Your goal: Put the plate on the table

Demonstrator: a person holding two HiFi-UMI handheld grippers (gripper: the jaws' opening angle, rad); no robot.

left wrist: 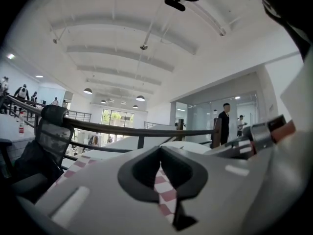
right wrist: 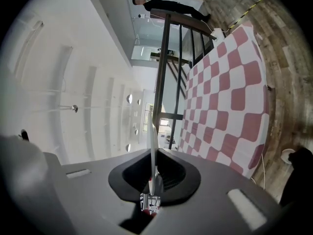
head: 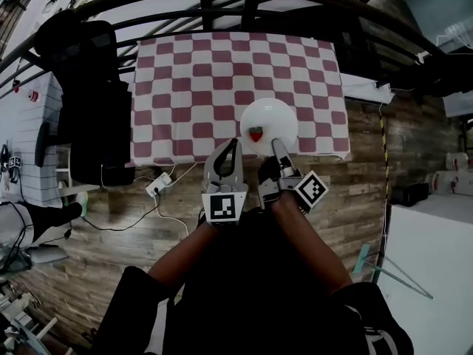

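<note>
Pinching white plate by its near rim with right tongs, left tongs closed, empty, over checkered table

Closed tongs, checkered tablecloth beyond

A: What is the red thing on the plate?
B: Too small to tell. The right tongs cover the plate's near rim.
A: And the right gripper view?
B: There the plate shows only edge-on, a thin white line.
</note>
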